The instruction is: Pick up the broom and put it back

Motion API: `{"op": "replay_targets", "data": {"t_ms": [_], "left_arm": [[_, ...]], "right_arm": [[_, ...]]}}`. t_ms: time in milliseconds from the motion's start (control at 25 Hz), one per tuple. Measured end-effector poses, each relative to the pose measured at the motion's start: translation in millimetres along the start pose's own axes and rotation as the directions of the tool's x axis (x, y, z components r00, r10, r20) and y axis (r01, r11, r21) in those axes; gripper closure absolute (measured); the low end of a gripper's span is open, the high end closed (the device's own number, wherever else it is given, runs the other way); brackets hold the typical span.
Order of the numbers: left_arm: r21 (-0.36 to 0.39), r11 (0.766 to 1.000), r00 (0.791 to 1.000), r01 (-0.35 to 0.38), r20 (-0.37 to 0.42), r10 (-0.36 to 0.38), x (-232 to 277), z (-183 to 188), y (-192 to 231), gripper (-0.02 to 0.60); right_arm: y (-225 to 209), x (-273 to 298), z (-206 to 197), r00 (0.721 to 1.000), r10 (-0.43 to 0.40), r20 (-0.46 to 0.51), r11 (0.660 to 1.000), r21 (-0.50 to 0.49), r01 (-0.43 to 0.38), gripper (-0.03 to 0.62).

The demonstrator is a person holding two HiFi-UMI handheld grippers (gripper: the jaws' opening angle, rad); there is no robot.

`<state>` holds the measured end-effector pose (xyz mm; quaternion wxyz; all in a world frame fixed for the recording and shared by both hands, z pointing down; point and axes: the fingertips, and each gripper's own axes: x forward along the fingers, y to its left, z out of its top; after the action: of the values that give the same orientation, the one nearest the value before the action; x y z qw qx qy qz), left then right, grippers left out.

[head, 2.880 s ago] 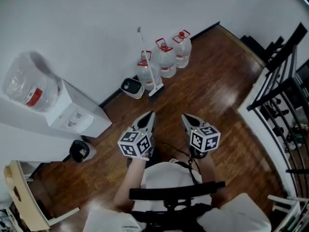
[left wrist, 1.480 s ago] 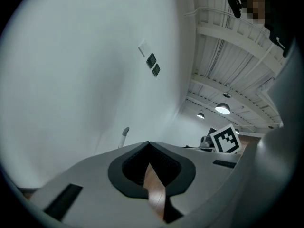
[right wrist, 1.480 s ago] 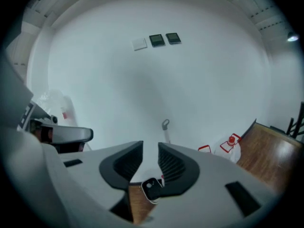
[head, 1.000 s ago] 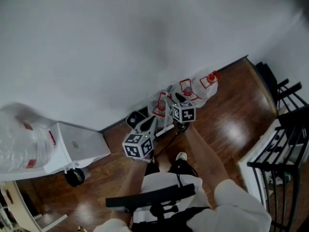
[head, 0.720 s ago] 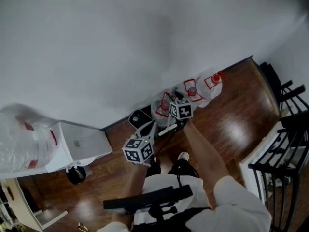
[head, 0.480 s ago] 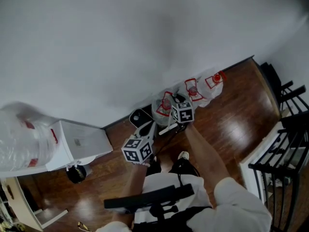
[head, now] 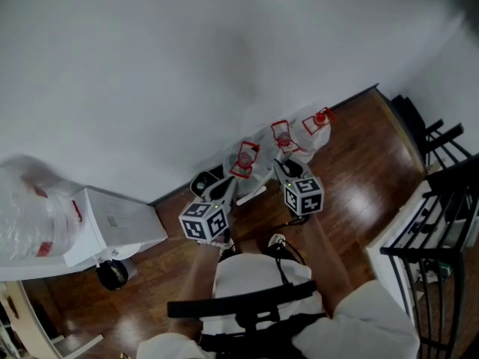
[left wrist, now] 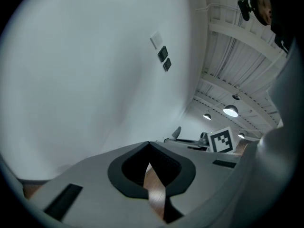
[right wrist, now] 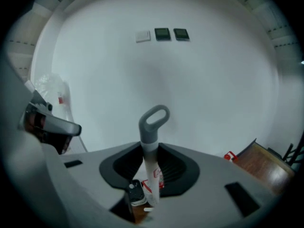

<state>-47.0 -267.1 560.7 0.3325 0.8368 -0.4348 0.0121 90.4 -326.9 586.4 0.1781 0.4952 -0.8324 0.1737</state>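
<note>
Right gripper (head: 281, 166) – jaws just been closing, now clamped on broom (right wrist: 152, 127) handle below its grey loop end. Handle upright, loop against white wall (right wrist: 118, 80). Shaft below jaws mostly hidden. In head view handle too faint to trace, broom head unclear beside water bottles (head: 263, 163). Left gripper (head: 227, 185) – jaws together, empty, only sliver of floor (left wrist: 154, 194) showing behind.
</note>
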Motion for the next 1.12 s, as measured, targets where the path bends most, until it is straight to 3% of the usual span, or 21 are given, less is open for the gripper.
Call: {"op": "replay_targets", "data": {"t_ms": [200, 360, 680, 1120], "left_arm": [[0.096, 0.995, 0.999, 0.035, 0.033, -0.039, 5.9, 29.0, -31.8, 0.595], [0.151, 0.988, 0.996, 0.026, 0.082, -0.039, 7.9, 51.7, -53.5, 0.595], [0.158, 0.987, 0.988, 0.028, 0.147, -0.052, 3.6, 80.2, -71.2, 0.595], [0.15, 0.988, 0.991, 0.025, 0.128, -0.045, -6.5, 66.2, -71.9, 0.595]], "right_arm": [[6.4, -58.7, 90.7, 0.986, 0.037, 0.161, 0.998, -0.058, -0.028, 0.465], [4.1, -85.7, 132.6, 0.983, 0.004, 0.186, 0.998, -0.062, 0.008, 0.465], [2.3, -114.0, 152.5, 0.964, -0.043, 0.264, 0.996, -0.07, 0.063, 0.465], [-1.3, -121.2, 154.9, 0.964, -0.051, 0.261, 0.996, -0.063, 0.069, 0.465]]}}
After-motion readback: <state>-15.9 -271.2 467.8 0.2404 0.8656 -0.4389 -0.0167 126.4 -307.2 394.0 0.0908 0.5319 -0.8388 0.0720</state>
